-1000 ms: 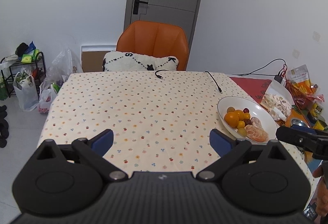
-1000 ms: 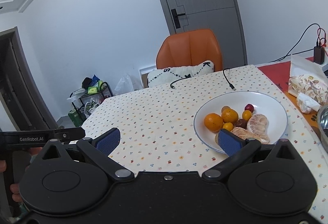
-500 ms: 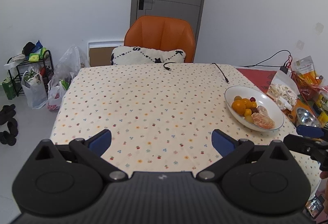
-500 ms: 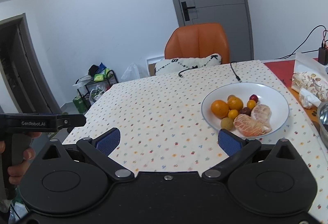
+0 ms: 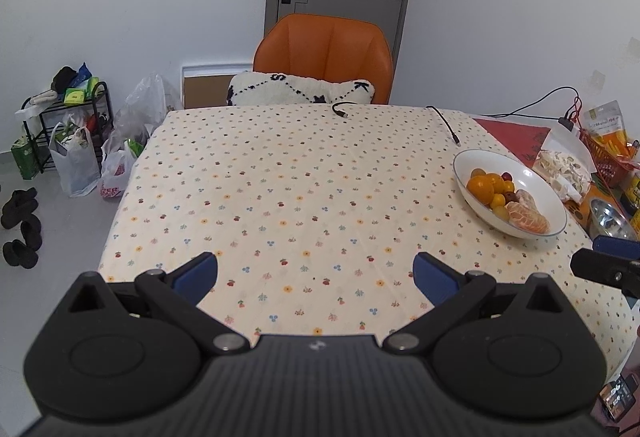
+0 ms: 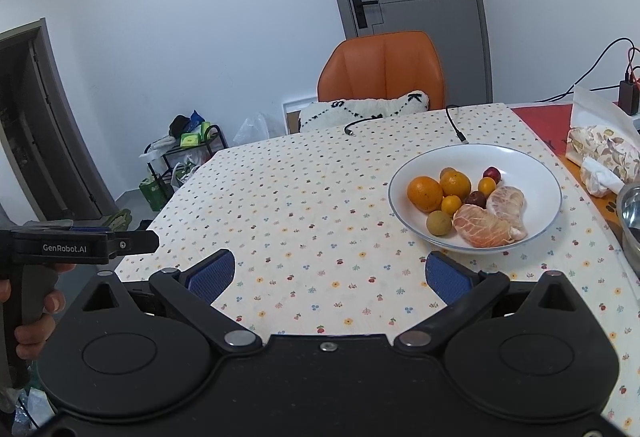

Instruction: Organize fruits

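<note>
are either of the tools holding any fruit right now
No. The left tool and right tool are both open and empty; all the fruit lies in the white bowl.

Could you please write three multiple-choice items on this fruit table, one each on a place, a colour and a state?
1. Where does the white bowl stand?
A. on the floral tablecloth
B. on the chair
C. on the floor

2. What colour is the chair behind the table?
A. blue
B. orange
C. green

3. How are the right gripper and left gripper?
A. both open and empty
B. both shut on fruit
C. one holds the bowl

Key: 1 A, the bowl rests on the cloth; 2 B, its backrest is orange; 3 A, the pads stand apart with only cloth between.
</note>
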